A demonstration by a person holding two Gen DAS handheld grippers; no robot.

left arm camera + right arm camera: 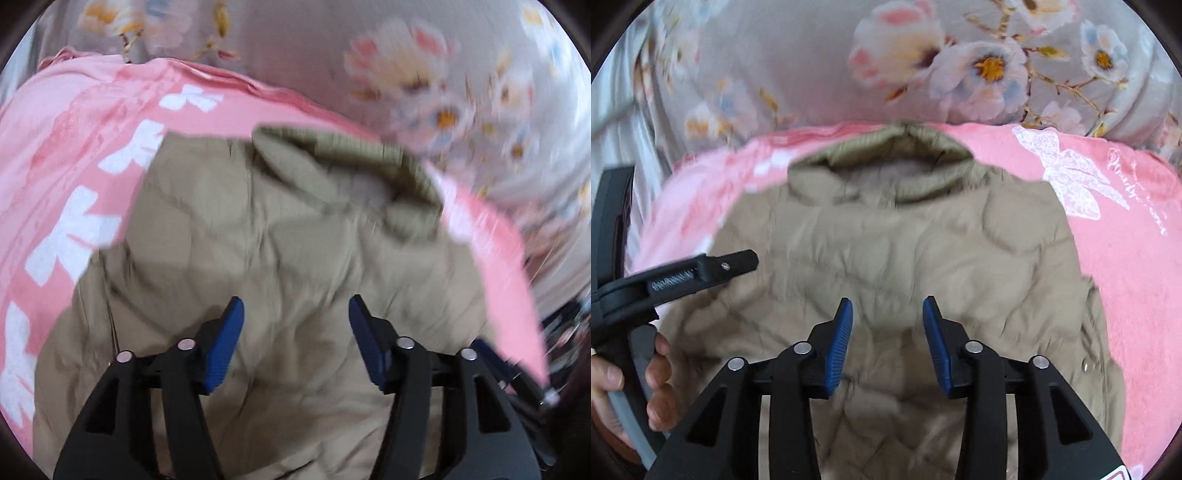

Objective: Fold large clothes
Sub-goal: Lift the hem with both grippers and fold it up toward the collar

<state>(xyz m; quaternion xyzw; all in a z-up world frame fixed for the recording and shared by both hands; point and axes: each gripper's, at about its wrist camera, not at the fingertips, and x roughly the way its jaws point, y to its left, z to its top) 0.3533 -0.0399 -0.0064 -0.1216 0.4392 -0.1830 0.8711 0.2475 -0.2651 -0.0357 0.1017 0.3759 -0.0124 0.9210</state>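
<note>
A tan quilted jacket (280, 236) lies on a pink blanket (74, 155), its ribbed collar (354, 147) at the far end. My left gripper (295, 306) hovers over the jacket's middle, open, with nothing between its blue pads (221, 354). In the right wrist view the same jacket (905, 251) fills the centre, collar (908, 147) away from me. My right gripper (887, 306) stands open above it, its blue pads (840, 347) clear of the cloth. The left tool's body (701, 269) and the hand (657, 380) that holds it show at the left edge.
The pink blanket (1126, 266) carries white lettering and a white lace butterfly print (1071, 177). It lies on a grey floral bedspread (812, 66) that runs across the far side. Dark objects (569, 321) sit past the blanket's right edge in the left wrist view.
</note>
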